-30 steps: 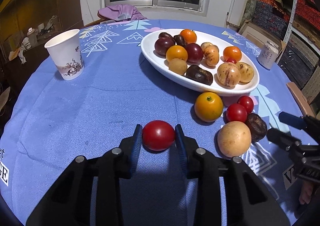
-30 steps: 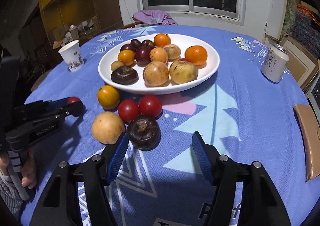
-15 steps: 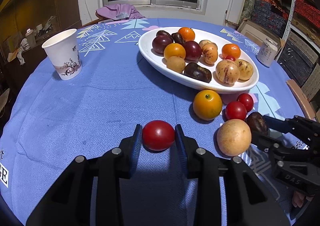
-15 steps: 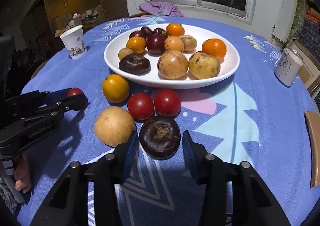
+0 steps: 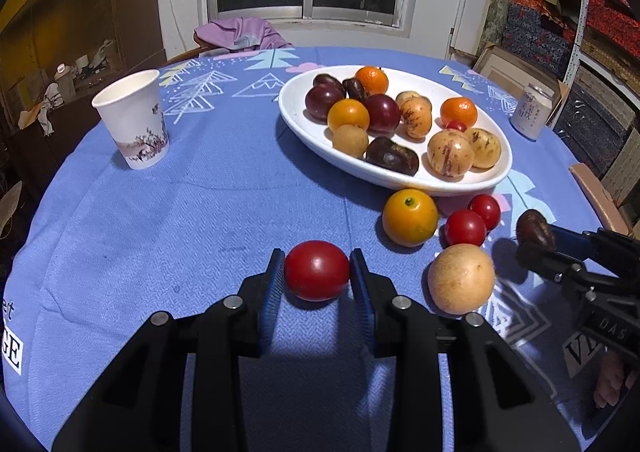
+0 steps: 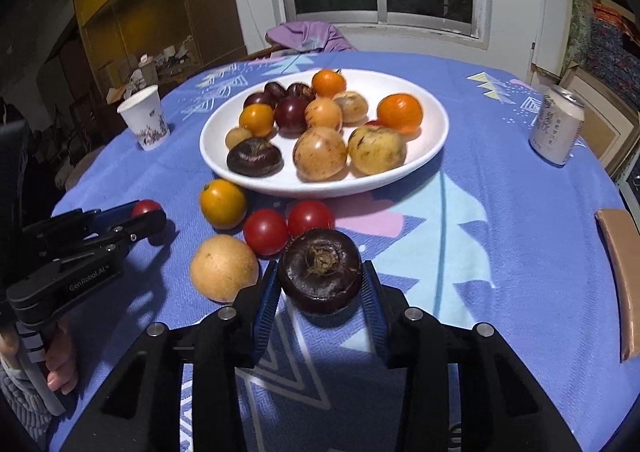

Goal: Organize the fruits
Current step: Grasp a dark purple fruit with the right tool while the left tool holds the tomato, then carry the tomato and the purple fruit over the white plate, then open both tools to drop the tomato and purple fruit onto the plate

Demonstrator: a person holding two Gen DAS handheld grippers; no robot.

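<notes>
My left gripper (image 5: 317,264) is shut on a red tomato (image 5: 317,272) that rests on the blue tablecloth. My right gripper (image 6: 320,282) is shut on a dark brown round fruit (image 6: 320,276), held just above the cloth; the left wrist view shows it at the right (image 5: 534,227). Loose beside them lie a tan round fruit (image 5: 461,278), a yellow-orange fruit (image 5: 409,217) and two small red tomatoes (image 5: 465,227). Behind them stands a white oval plate (image 5: 400,181) with several mixed fruits on it.
A paper cup (image 5: 134,118) stands at the left and a drink can (image 5: 532,112) at the far right. A brown flat object (image 6: 624,276) lies at the table's right edge. A purple cloth (image 5: 240,32) hangs over a chair behind the table.
My right gripper came forward around the dark brown fruit, closed on it and raised it slightly off the cloth. The left gripper and its tomato stayed still.
</notes>
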